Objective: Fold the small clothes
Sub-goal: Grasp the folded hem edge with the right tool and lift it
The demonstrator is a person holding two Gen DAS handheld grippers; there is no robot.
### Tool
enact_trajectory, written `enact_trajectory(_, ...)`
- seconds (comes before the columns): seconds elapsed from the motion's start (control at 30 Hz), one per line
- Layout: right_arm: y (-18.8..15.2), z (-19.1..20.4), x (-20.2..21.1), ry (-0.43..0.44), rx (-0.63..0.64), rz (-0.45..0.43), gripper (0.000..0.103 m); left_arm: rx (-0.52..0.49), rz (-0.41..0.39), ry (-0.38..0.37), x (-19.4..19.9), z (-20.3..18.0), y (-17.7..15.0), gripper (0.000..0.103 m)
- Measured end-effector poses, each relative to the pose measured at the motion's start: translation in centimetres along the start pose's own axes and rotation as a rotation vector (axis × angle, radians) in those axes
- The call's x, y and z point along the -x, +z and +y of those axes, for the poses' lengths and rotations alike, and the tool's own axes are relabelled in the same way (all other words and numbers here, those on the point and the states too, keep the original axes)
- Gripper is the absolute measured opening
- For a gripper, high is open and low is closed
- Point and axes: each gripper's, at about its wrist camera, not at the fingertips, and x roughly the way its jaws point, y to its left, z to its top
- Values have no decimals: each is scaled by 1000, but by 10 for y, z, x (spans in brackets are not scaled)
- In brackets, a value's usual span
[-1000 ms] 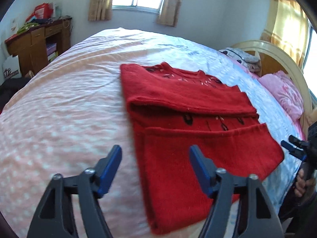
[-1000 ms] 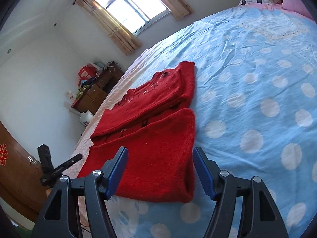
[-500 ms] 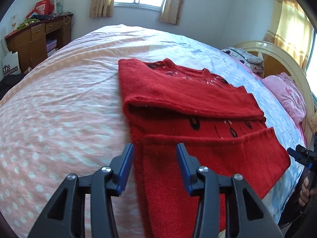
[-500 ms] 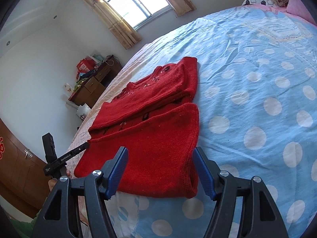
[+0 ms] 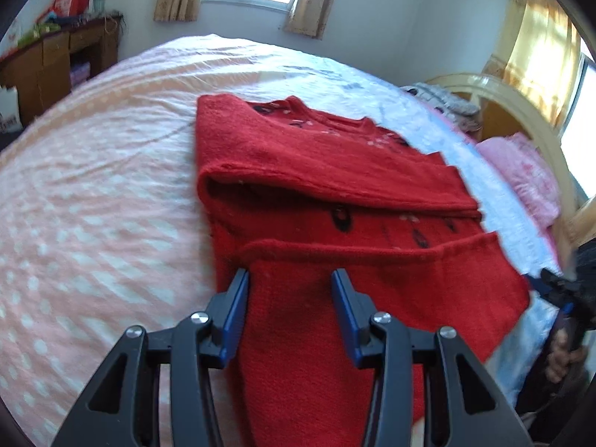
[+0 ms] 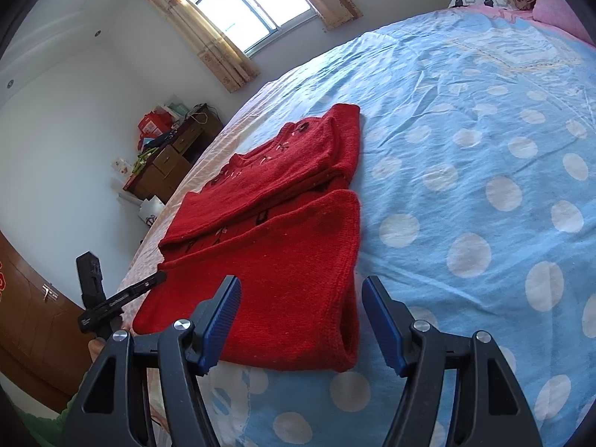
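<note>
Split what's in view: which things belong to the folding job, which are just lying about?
Job:
- sweater
- left gripper
- right gripper
- bed, the work surface

Lying about:
- dresser and its clutter
- pillows
- curtains

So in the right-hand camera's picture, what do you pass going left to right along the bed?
Other hand's tool → red sweater → blue spotted sheet.

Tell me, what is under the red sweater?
The red sweater lies on the bed's spotted sheet, pink on one side and blue on the other. Whatever sits directly beneath its folded layers is covered.
</note>
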Motion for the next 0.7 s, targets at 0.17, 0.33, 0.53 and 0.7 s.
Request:
enact_trajectory(0.17,0,-4,-2,-7,-10,2,68,-30,9,35,1,-4,-5,32)
enact_trajectory(0.33,3,1,-4,-58,46,-10,68,-1,9,42,-7,-2,5,33)
enact_trajectory(0.53,15,13,-11,-115,151,-32,68,4,-10,38,-8,-3,1,32)
enact_trajectory(0.7,24,18,-36,-149,190,-12,68,5,-25,55,-7,-3,-1,30)
